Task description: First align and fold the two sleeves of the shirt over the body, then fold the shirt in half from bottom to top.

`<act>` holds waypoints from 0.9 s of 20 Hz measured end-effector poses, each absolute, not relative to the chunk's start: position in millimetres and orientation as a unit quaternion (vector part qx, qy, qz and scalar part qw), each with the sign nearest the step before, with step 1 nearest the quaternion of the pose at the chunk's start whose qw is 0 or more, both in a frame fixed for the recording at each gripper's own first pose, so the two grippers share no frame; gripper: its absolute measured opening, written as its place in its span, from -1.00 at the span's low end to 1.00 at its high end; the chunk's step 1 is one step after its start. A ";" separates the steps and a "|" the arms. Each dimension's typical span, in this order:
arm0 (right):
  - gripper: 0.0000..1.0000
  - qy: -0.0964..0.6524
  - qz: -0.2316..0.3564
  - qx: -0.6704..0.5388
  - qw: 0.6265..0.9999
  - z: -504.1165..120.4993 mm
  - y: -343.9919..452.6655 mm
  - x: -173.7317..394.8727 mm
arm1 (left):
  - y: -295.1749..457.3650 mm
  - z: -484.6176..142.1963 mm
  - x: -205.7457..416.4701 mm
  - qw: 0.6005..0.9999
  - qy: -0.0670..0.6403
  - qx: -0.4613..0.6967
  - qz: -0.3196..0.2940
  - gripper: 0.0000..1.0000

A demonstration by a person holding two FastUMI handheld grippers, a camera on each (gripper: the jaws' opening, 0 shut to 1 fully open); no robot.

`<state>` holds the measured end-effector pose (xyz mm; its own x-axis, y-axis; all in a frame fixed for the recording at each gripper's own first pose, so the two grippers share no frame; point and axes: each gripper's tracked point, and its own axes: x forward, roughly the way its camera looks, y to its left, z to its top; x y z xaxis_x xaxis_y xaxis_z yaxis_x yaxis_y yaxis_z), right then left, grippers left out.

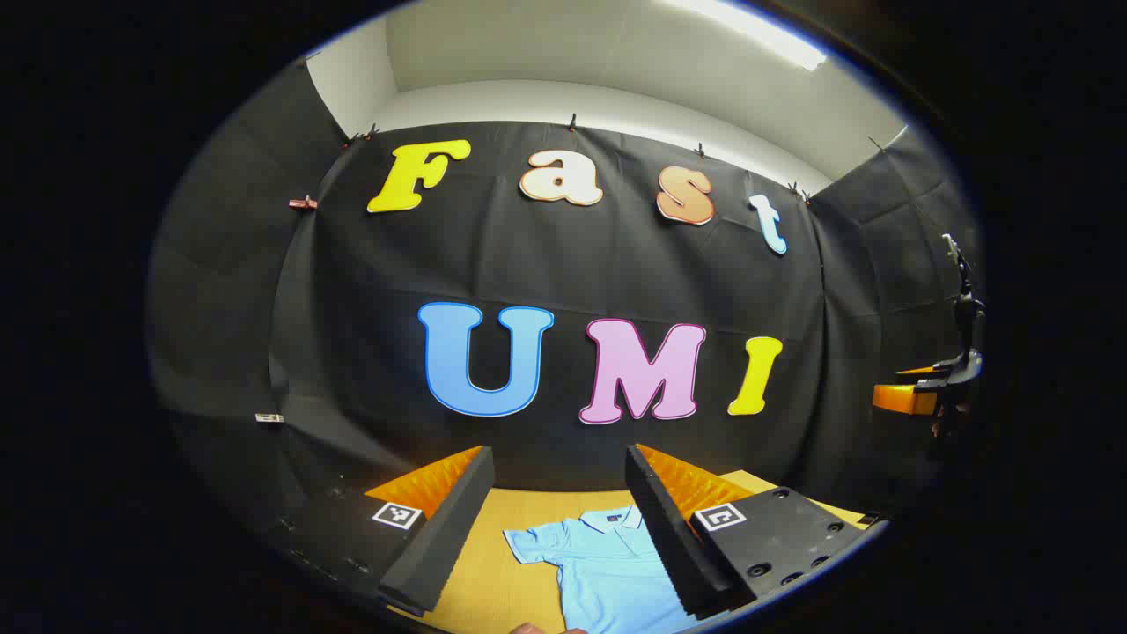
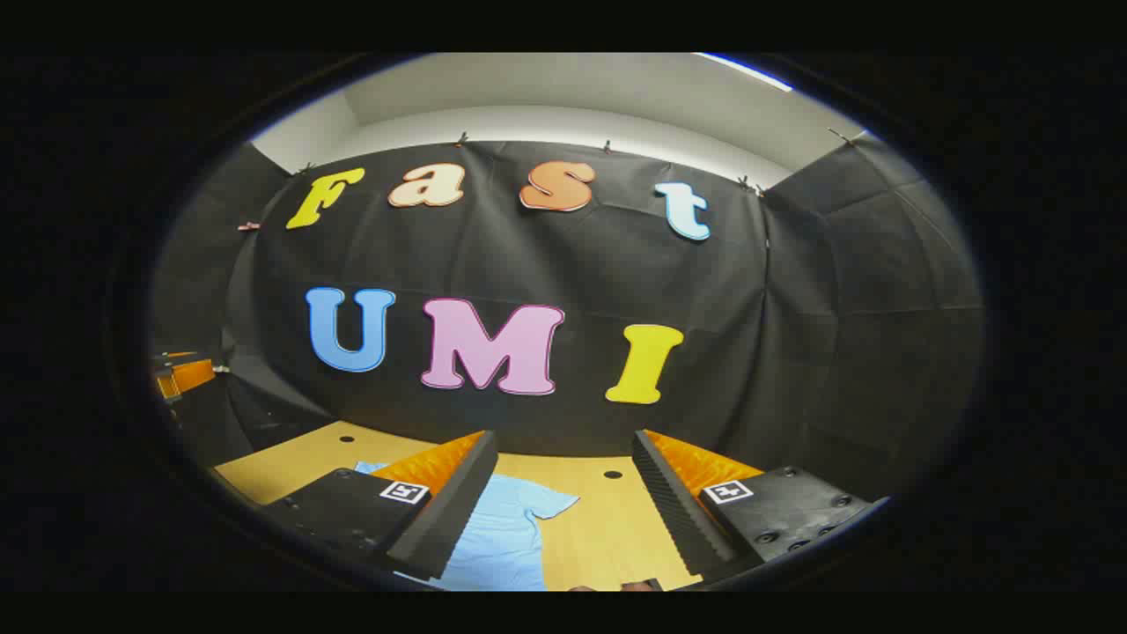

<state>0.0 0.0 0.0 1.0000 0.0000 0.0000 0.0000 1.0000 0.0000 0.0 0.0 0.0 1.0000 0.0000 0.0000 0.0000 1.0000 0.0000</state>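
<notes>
The shirt (image 1: 607, 568) lies flat on the wooden table (image 1: 493, 563), collar away; the left gripper (image 1: 556, 528) hangs above with fingers wide apart, holding nothing; the right gripper (image 2: 563, 511) likewise, shirt under its left finger (image 2: 445, 515).

Both views face booth wall from above table (image 1: 493, 563); share shirt (image 1: 607, 563).
</notes>
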 end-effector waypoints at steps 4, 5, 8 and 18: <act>0.94 0.000 0.000 -0.014 1.000 3.7 1.6 -2.9 | -3.0 2.9 1.8 1.000 0.000 0.001 -0.002 0.94; 0.94 0.000 -0.001 -0.016 1.000 4.1 2.1 -2.5 | -1.7 4.0 2.3 1.000 0.000 0.001 0.002 0.93; 0.94 0.003 -0.001 -0.018 1.000 2.0 4.4 -4.0 | 2.8 7.9 1.7 1.000 -0.003 0.000 0.014 0.94; 0.94 0.028 0.007 -0.015 0.999 -7.7 16.7 8.1 | 25.2 1.0 -1.2 1.000 0.006 -0.011 0.025 0.94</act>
